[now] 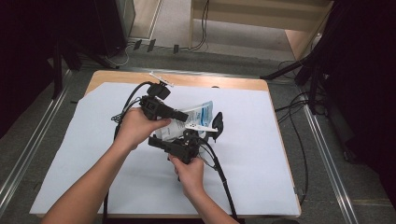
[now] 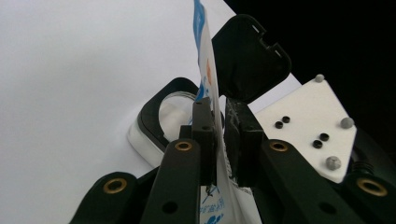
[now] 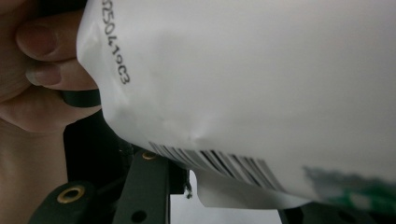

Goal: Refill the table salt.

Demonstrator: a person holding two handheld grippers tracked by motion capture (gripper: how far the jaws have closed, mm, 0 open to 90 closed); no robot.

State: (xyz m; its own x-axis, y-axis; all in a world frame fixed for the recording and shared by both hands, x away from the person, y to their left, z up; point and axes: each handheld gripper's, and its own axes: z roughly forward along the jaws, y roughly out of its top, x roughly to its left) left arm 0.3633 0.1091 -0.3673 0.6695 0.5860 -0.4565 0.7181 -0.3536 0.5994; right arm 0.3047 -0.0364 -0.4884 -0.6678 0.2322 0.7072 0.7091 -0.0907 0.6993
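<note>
Pinching white pouch (image 2: 211, 88) edge in my left claw (image 2: 223, 140), mid-table; right claw (image 1: 189, 140) just near, grip unclear; black lid (image 1: 217, 122) right of pouch.

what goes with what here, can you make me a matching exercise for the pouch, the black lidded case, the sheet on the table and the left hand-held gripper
Things:
1. white and blue pouch
2. black lidded case
3. white sheet
4. left hand-held gripper

States or places:
a. spread flat over the wooden table
b. lid standing open
c. pinched edge-on between two black jaws
d. shut on a thin edge

Pairs: 1-c, 2-b, 3-a, 4-d
</note>
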